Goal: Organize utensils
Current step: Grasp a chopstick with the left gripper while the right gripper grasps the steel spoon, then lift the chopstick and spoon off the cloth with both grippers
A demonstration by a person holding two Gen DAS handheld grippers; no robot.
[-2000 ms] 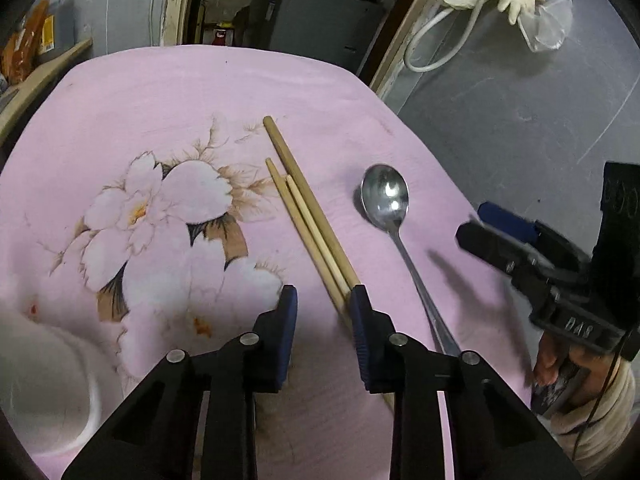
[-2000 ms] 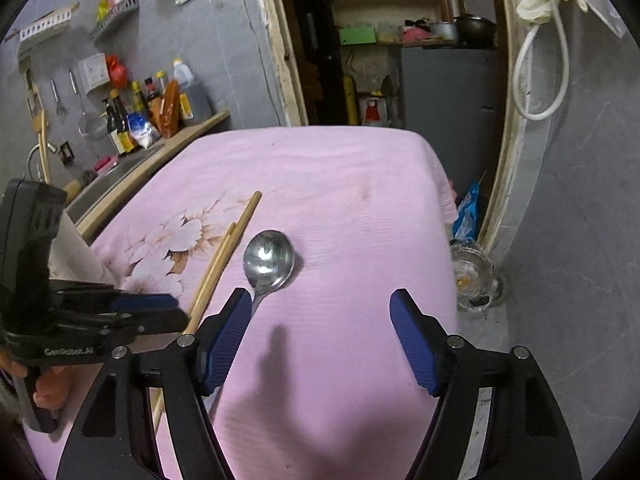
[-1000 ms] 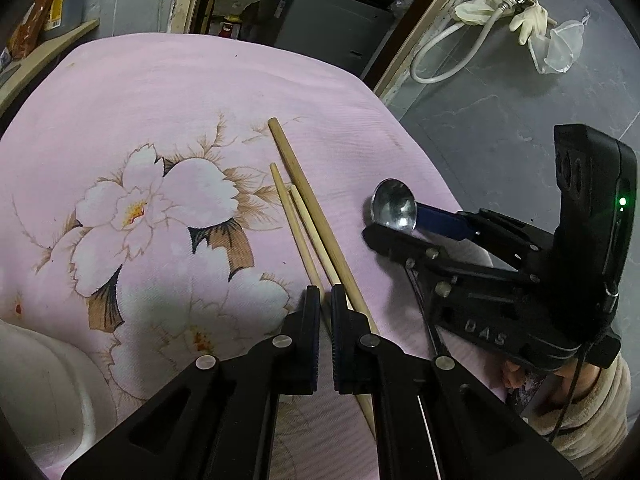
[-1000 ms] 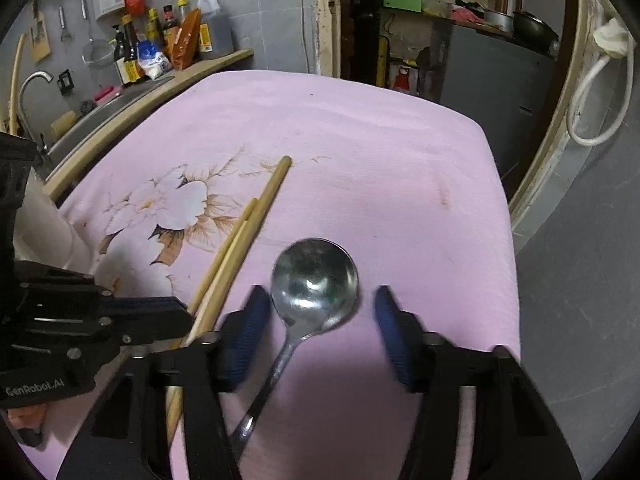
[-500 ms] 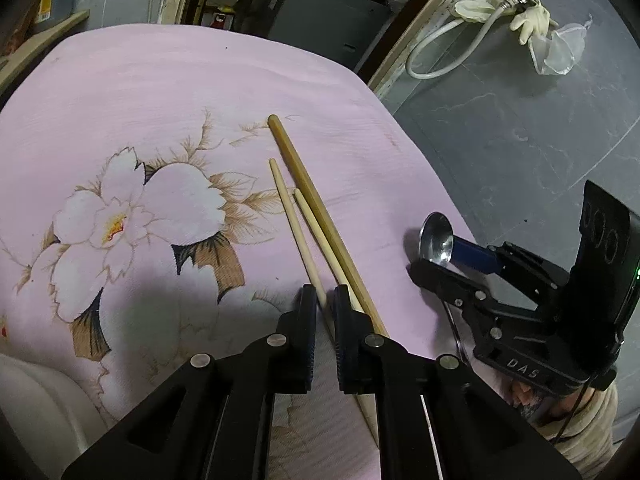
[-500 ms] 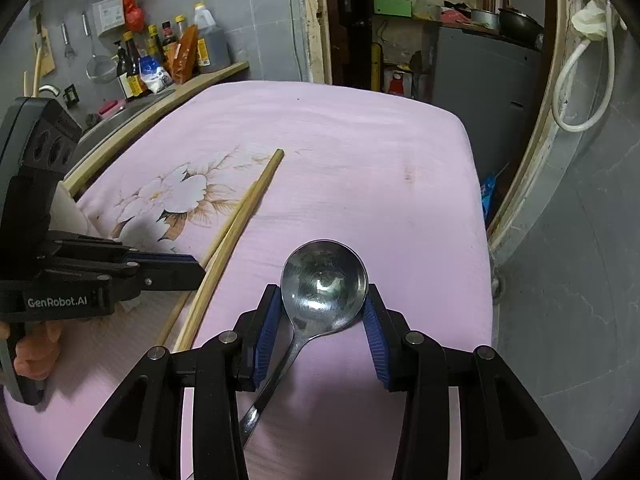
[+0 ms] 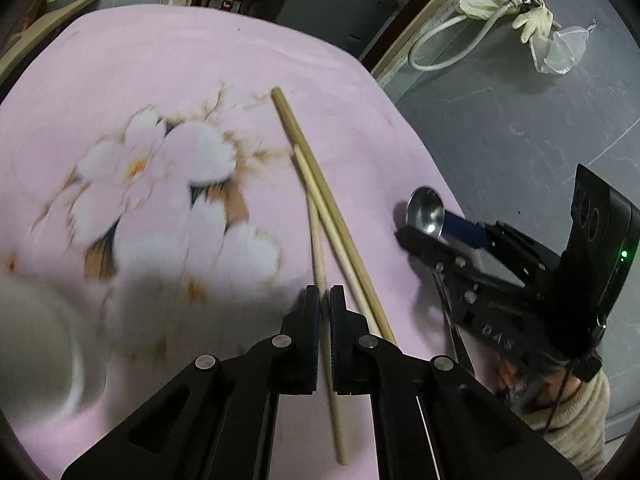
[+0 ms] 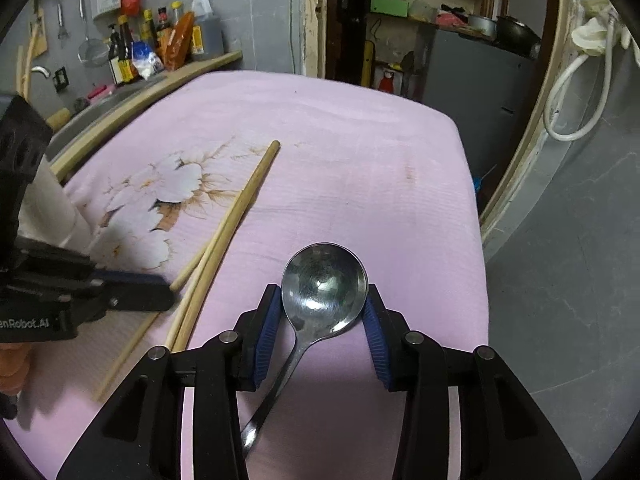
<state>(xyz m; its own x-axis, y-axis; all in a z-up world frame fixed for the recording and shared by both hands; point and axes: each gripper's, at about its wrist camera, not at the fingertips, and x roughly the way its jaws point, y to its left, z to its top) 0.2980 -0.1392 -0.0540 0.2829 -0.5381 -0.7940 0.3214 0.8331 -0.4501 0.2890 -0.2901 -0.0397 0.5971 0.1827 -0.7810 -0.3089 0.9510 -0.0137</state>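
Chopsticks lay on the pink flowered cloth, one thin stick passing between the pads of the left gripper, whose jaws were pinched together on it after a last small closing; its mate and a thicker wooden stick lay just to the right of that claw. Beyond them, the metal spoon sat with its bowl clamped between the blue pads of the right gripper, handle trailing back under the claw. White lettering on the left gripper's body read "enRobot.AI"; the right one's side showed embossed "DAS".
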